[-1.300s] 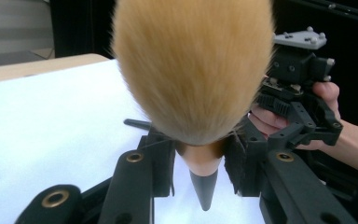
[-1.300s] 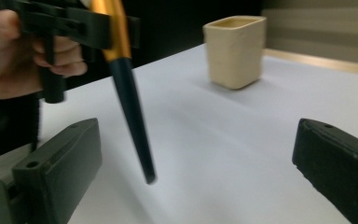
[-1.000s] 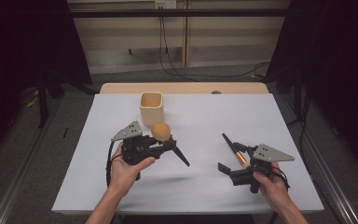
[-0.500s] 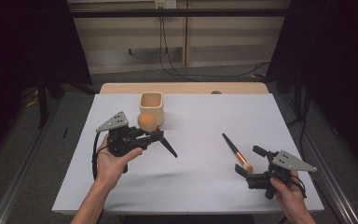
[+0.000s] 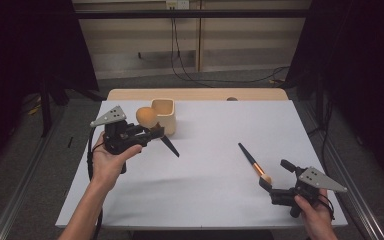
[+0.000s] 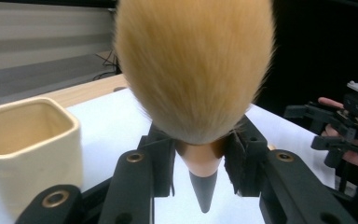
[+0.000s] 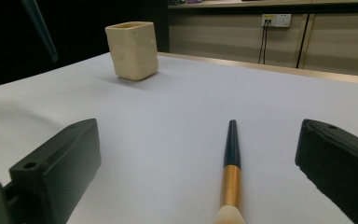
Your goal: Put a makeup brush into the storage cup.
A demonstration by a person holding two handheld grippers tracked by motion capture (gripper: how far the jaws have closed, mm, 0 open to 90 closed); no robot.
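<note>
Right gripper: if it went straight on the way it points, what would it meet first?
The small makeup brush lying on the table between the open right gripper jaws, bristle end nearest; the cream cup stands well off-line.

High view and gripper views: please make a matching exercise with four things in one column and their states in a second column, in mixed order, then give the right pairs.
Things:
1. big brush
2. thin brush
3. cream cup
4. right gripper

States:
A. stands upright on the white table
B. open, jaws wide on each side of a brush tip
C. lies flat on the table, untouched
D. clamped in the left gripper, bristles up

Pairs: 1-D, 2-C, 3-A, 4-B
</note>
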